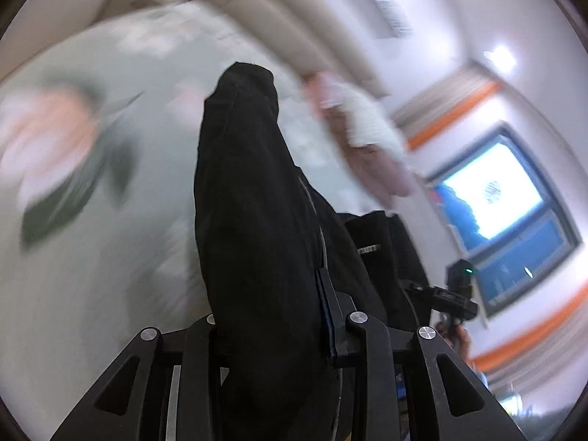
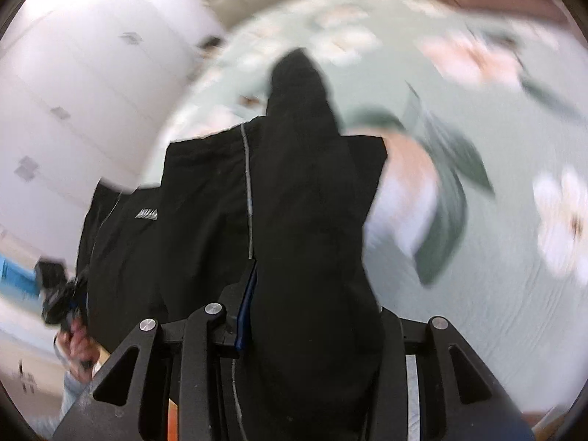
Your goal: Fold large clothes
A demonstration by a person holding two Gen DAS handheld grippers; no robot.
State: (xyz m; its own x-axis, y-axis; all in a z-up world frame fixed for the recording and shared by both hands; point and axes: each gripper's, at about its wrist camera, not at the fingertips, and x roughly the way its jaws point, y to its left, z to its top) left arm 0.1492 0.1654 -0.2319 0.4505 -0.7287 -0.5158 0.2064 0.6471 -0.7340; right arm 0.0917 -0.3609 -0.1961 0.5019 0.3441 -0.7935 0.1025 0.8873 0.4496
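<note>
You hold black jacket (image 1: 257, 202) up over bed (image 1: 92, 257): left gripper (image 1: 272, 330), right gripper (image 2: 312, 330) both clamp it; it hangs between them.

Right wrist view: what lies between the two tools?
A black garment spans the stretch, from the right tool to the left tool, above a floral bedsheet.

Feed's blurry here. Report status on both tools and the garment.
Left tool shut on black garment. Right tool shut on it too. Garment hangs between them over floral bedsheet. Nothing in the way.
</note>
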